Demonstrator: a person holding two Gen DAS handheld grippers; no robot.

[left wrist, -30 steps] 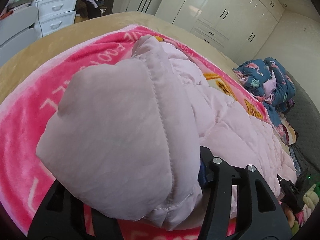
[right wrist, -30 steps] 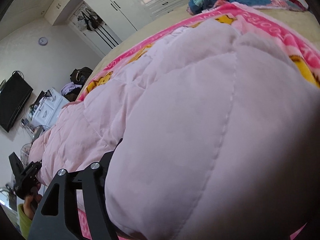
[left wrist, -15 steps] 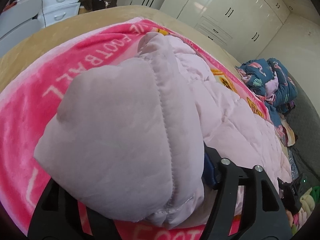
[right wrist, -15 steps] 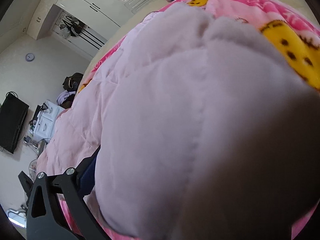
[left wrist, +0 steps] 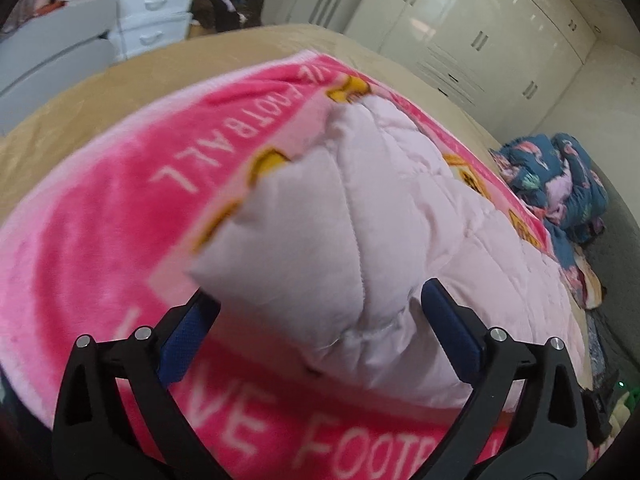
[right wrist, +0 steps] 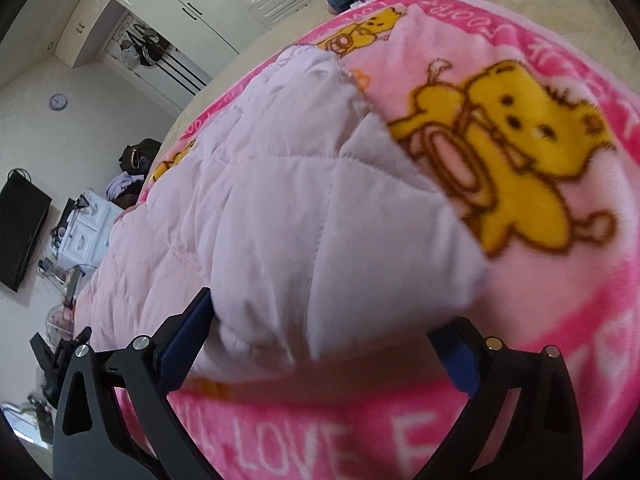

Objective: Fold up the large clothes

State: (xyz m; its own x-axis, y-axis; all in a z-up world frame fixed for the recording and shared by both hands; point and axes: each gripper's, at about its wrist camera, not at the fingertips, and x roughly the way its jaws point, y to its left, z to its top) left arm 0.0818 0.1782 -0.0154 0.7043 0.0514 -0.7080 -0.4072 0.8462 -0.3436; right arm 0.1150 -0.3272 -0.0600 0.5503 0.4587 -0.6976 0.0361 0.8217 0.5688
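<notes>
Both tongs have just spread, releasing the quilted pink jacket between them.

Garment: we see 1 pale pink quilted padded jacket, puffy, with stitched seams dividing it into panels.
Pose: we find it lying flat and stretched long across the bed, on top of a bright pink blanket printed with yellow cartoon bears and white lettering.
Near end, left wrist view: we see a rounded, bunched end with a stitched hem, resting on the blanket.
Near end, right wrist view: we see a plump folded corner lying on the blanket, its edge just beside 1 yellow bear.
Far end: we follow it narrowing away across the blanket.
</notes>
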